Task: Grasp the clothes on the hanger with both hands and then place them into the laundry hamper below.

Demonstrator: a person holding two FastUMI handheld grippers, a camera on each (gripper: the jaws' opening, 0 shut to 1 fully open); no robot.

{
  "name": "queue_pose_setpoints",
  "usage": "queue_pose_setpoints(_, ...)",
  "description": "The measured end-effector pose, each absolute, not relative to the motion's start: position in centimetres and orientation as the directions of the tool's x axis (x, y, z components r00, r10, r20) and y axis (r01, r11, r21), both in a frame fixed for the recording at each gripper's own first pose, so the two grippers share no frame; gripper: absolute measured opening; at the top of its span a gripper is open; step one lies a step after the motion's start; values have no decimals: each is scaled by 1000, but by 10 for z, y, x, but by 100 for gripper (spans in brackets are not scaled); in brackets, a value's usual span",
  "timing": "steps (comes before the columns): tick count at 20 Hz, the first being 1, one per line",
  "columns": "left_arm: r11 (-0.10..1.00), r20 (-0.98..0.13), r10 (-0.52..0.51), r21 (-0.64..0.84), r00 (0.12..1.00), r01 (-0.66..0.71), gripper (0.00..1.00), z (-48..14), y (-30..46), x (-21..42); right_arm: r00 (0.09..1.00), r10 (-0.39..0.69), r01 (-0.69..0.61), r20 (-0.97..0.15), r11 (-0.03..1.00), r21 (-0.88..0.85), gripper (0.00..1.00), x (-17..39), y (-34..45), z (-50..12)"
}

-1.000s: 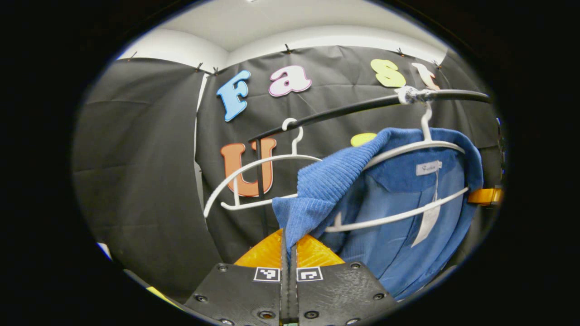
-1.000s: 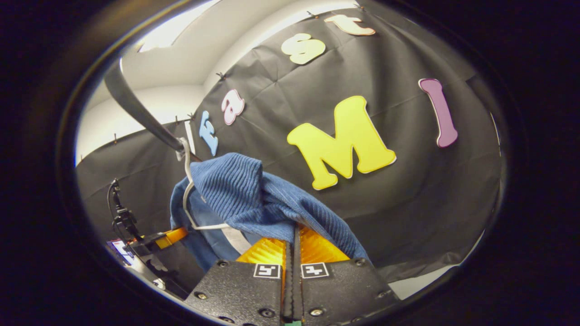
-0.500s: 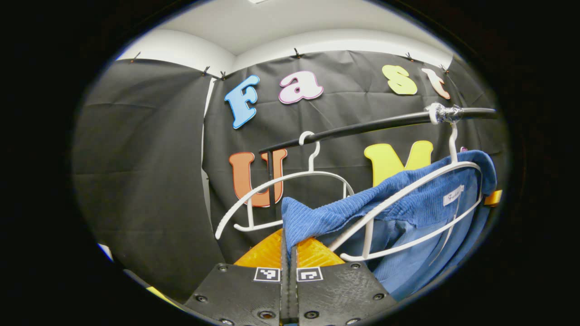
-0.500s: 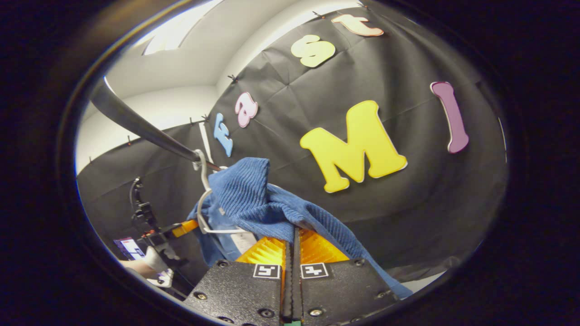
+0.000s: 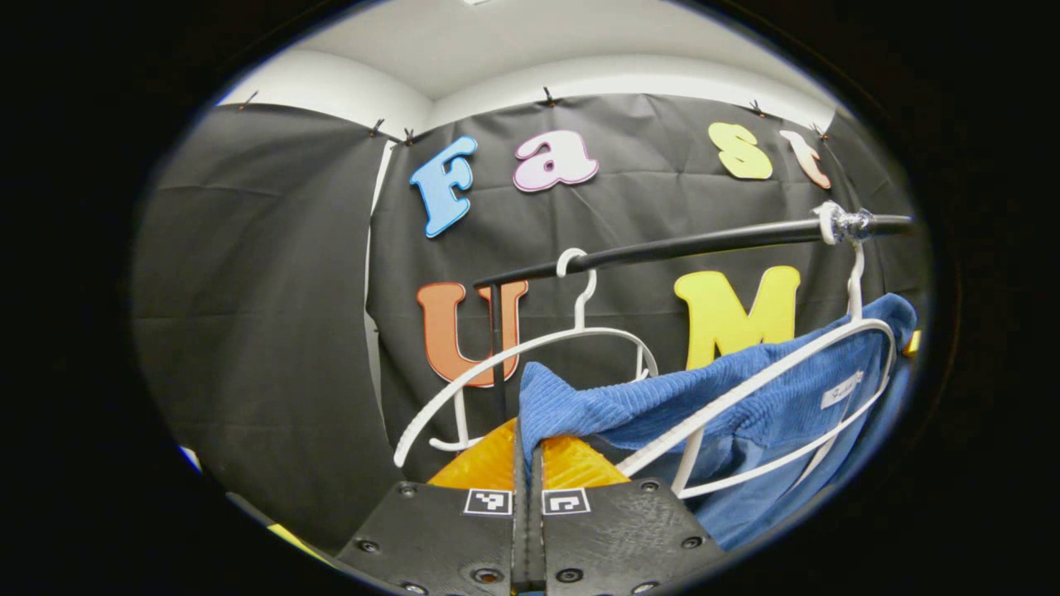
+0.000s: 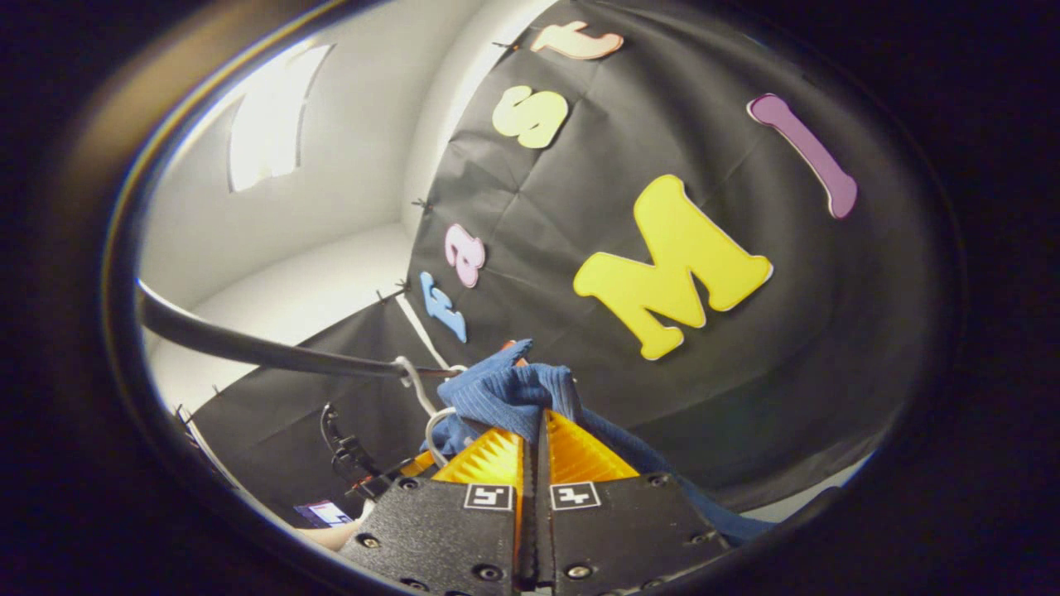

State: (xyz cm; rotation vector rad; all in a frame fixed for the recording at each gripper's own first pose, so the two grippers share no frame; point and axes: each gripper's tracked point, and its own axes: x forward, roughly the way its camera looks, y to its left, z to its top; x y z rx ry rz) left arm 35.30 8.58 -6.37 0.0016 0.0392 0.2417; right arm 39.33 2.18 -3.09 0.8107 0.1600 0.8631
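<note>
Left gripper (image 5: 527, 443) and right gripper (image 6: 537, 426): each clamped on the blue garment (image 5: 745, 397).
Garment drapes over a white hanger (image 5: 828, 352) on the rail (image 5: 687, 244).

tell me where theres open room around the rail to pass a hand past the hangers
Open: below the black rail, between the empty white hanger and the hanger carrying the blue corduroy garment; also left of the empty hanger, against the black booth wall. Crowded: low centre, where the left hand-held gripper pinches the garment beside both hangers' lower bars.

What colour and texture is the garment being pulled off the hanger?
Blue ribbed corduroy garment, with a smoother lighter blue lining; clearest in the left gripper view.
</note>
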Motion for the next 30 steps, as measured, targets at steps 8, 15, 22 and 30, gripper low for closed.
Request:
queue_pose_setpoints(8, 981, -92, 190, -16, 977, -193, 2, -76, 85, 367, 705, 687, -545, 178, 363, 755, 3, 424, 21, -26)
queue_pose_setpoints(15, 991, -166, 108, -63, 980, -119, 2, -100, 75, 365, 765, 638, -434, 81, 418, 798, 3, 445, 8, -58)
queue_pose_setpoints(22, 980, -256, 73, -160, 964, -116, 3, -145, 73, 351, 780, 620, -352, -83, 544, 762, 4, 430, 10, -123)
queue_pose_setpoints(30, 958, -355, 71, -235, 932, -162, 0, -212, 79, 305, 758, 626, -312, -185, 596, 740, 3, 398, 21, -174)
